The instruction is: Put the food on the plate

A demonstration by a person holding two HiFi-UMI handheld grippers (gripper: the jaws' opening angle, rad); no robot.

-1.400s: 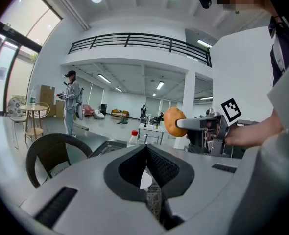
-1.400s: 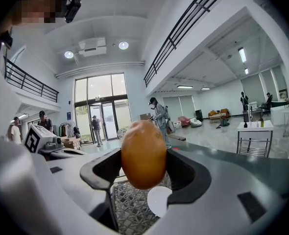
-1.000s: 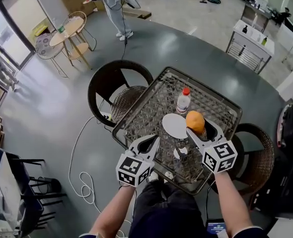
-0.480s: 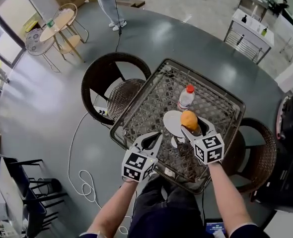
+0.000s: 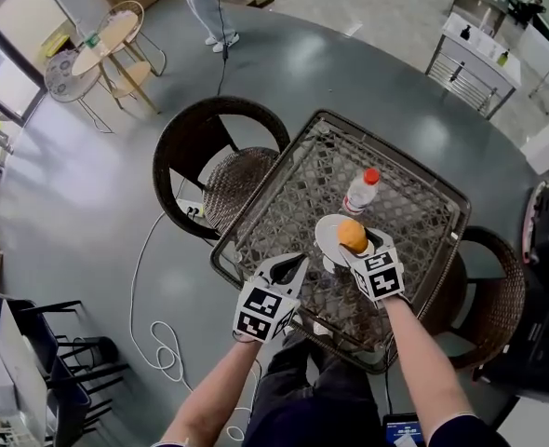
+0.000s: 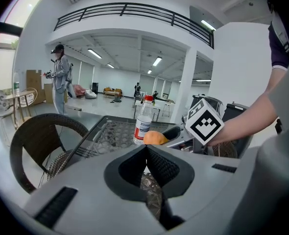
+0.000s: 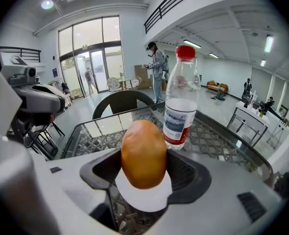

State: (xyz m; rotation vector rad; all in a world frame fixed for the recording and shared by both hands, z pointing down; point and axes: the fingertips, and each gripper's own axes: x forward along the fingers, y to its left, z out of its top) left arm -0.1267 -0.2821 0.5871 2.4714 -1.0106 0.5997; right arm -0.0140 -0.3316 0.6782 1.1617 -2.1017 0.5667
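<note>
**A:** Where is the food?

**B:** It is pinched between the jaws of the right gripper. They are parted just enough to span the orange, egg-shaped lump, one pressing each flank. It hangs over the white plate, which shows directly beneath it in the right gripper view. I cannot tell whether its underside touches the plate.

**A:** Why hold it by the sides?

**B:** My guess is that this leaves the bottom free, so it can be set down and the jaws can spread sideways without dragging it. The plate lies at 7 o'clock of the water bottle on the lattice table, close enough that a wide swing could knock the bottle.

**A:** And the other one?

**B:** The left gripper has its jaws pressed together with nothing between them. It waits at 8 o'clock of the plate, over the near part of the table, probably just kept out of the way.

**A:** And the arms?

**B:** The right forearm comes in from 5 o'clock, stretched forward, with the jaws pointing toward 11. The left comes from 7 o'clock, drawn in closer to the body, with its jaws pointing toward 1.
</note>
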